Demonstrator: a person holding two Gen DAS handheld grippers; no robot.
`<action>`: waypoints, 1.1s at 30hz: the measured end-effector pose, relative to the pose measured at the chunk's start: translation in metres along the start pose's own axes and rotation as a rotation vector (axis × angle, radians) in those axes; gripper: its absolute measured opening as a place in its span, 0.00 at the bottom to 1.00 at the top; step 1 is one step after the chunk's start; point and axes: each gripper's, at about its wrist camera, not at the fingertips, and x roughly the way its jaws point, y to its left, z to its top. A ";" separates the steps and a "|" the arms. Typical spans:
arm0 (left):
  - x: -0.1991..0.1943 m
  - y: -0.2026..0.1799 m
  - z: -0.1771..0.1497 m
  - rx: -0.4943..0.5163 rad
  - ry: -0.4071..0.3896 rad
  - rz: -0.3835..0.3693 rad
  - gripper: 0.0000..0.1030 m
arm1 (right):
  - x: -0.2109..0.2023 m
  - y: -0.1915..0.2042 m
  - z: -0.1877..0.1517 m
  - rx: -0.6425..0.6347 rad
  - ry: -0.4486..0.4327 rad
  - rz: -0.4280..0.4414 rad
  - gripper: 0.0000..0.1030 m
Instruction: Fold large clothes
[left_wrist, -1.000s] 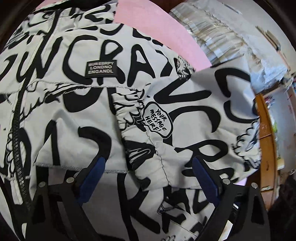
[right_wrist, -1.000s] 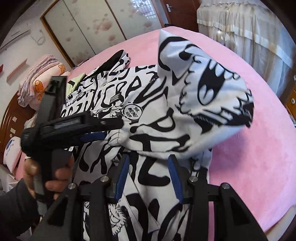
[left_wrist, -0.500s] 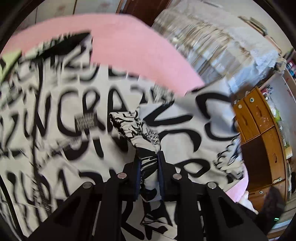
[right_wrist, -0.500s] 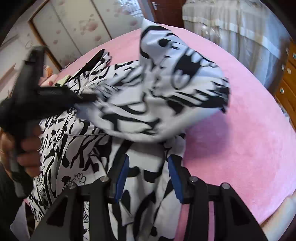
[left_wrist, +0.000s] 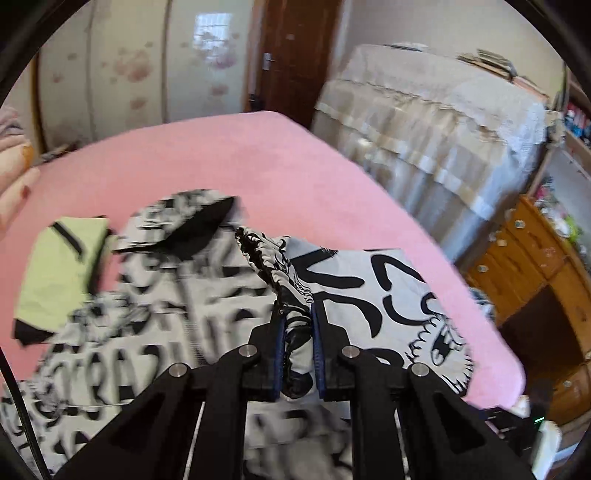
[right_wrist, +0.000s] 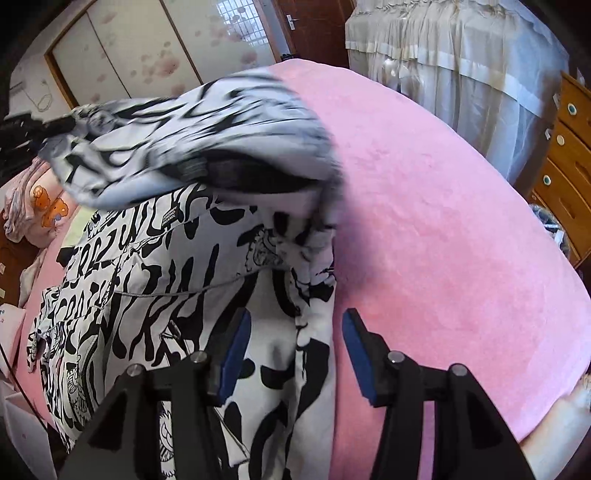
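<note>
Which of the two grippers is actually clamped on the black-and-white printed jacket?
The left gripper: its blue pads pinch the jacket's gathered elastic cuff. The right gripper hangs open above the fabric.

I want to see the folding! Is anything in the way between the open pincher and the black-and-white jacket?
No, nothing visible is. The right gripper has its jaws open right over the jacket on the pink bed. The left gripper is pinching the sleeve cuff, held up off to the side.

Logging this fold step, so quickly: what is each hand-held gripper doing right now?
Left hand-held gripper: shut on the jacket's gathered cuff.
Right hand-held gripper: open, jaws just widened, holding nothing, over the jacket.
</note>
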 end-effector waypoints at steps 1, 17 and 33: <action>0.002 0.016 -0.005 -0.006 0.005 0.038 0.11 | 0.001 0.002 0.001 -0.004 -0.001 0.003 0.50; 0.109 0.139 -0.125 -0.121 0.303 0.162 0.61 | 0.018 0.023 0.010 -0.058 0.070 0.002 0.51; 0.147 0.165 -0.106 -0.198 0.274 0.150 0.31 | 0.148 -0.012 0.172 0.105 0.157 -0.006 0.63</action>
